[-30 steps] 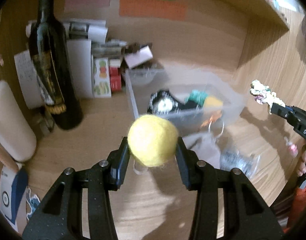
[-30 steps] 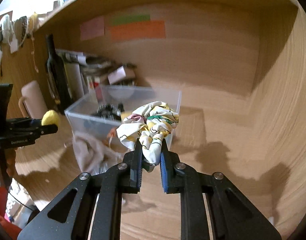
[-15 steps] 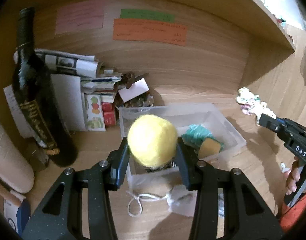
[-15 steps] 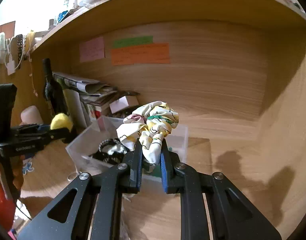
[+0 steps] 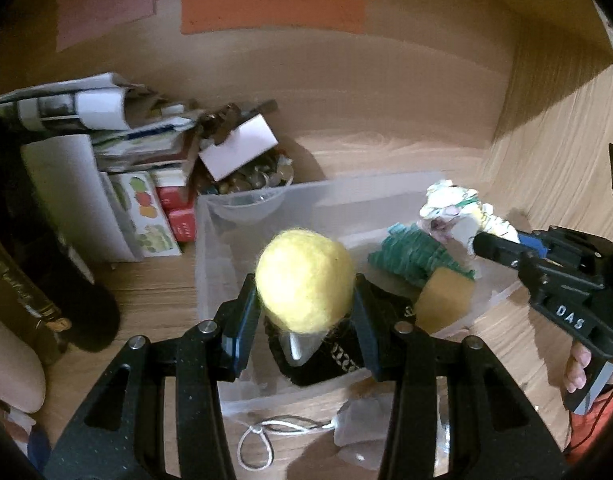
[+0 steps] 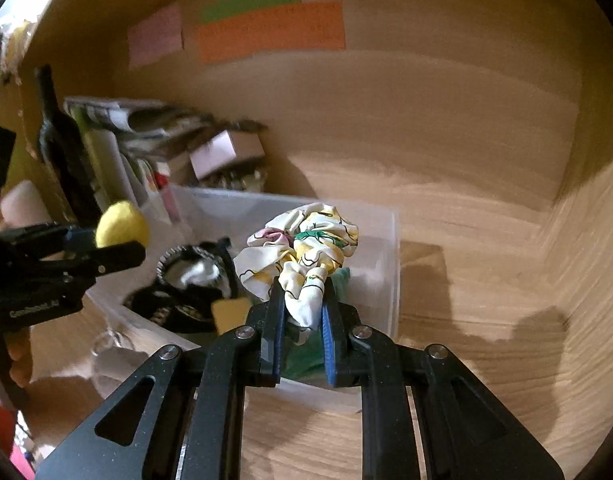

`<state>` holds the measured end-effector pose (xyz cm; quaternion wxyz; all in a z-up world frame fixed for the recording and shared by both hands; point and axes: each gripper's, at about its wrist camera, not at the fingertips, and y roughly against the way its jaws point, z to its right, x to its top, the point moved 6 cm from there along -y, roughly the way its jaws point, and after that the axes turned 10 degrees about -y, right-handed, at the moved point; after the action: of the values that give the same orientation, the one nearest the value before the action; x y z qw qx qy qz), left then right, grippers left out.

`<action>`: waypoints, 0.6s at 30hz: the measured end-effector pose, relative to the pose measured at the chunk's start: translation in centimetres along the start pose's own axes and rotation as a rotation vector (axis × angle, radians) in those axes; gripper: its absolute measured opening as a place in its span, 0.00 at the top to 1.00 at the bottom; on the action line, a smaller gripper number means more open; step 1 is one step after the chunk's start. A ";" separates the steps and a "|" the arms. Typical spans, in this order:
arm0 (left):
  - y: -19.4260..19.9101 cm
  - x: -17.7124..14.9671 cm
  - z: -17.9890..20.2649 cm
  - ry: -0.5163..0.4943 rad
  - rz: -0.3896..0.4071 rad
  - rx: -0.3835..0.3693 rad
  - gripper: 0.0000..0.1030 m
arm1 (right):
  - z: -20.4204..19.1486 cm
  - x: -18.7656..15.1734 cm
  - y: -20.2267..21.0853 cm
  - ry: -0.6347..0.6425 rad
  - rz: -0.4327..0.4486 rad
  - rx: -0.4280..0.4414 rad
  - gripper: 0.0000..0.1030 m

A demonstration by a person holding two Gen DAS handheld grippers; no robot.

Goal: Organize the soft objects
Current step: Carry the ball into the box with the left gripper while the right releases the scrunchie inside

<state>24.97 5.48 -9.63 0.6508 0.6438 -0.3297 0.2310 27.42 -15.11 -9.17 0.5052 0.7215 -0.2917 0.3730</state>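
My left gripper (image 5: 304, 312) is shut on a yellow felt ball (image 5: 304, 280) and holds it over the near-left part of a clear plastic bin (image 5: 242, 200). My right gripper (image 6: 302, 308) is shut on a white patterned fabric scrunchie (image 6: 302, 248) and holds it over the bin's right side (image 6: 392, 248). The scrunchie also shows in the left wrist view (image 5: 454, 212), and the ball in the right wrist view (image 6: 120, 224). Inside the bin lie a black fabric item (image 5: 338, 356), a green knit piece (image 5: 414, 252) and a yellow sponge (image 5: 446, 300).
A dark wine bottle (image 5: 30, 280) stands at the left. Papers and small boxes (image 5: 138, 184) are stacked behind the bin. A white string and a clear bag (image 5: 306, 428) lie on the wooden shelf in front of the bin. Coloured notes (image 5: 270, 8) are on the back wall.
Both grippers have moved forward and down toward the bin. The ball and the scrunchie now hang over it, still held.
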 end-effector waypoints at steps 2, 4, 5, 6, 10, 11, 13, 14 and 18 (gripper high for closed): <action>-0.8 0.0 0.4 -0.006 -0.018 -0.007 0.57 | 0.1 -0.4 -0.7 0.002 -0.024 -0.004 0.87; -1.4 0.0 0.7 -0.010 -0.035 -0.014 0.57 | 0.1 -0.7 -0.9 0.010 -0.035 -0.010 0.87; -1.7 -0.1 0.8 -0.012 -0.042 -0.016 0.57 | 0.1 -0.7 -0.9 0.014 -0.037 -0.010 0.86; -2.0 -0.1 0.9 -0.014 -0.049 -0.018 0.57 | 0.1 -0.7 -0.9 0.017 -0.036 -0.013 0.85; -2.6 -0.4 1.5 -0.022 -0.066 -0.027 0.57 | 0.0 -0.8 -1.1 0.031 -0.031 -0.031 0.84; -2.6 -0.4 1.6 -0.025 -0.070 -0.025 0.57 | 0.0 -0.8 -1.2 0.032 -0.033 -0.029 0.81; -2.5 -0.5 1.8 -0.033 -0.071 -0.022 0.56 | -0.1 -0.8 -1.1 0.035 -0.034 -0.033 0.74; -2.5 -0.4 1.8 -0.034 -0.070 -0.021 0.54 | -0.1 -0.8 -1.0 0.037 -0.033 -0.035 0.68; -2.2 -0.2 1.9 -0.028 -0.060 -0.029 0.48 | -0.2 -0.5 -0.8 0.041 -0.015 -0.042 0.55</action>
<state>26.14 3.48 -11.37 0.6619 0.6473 -0.3226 0.1974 27.74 -14.68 -10.01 0.5287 0.7053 -0.2837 0.3776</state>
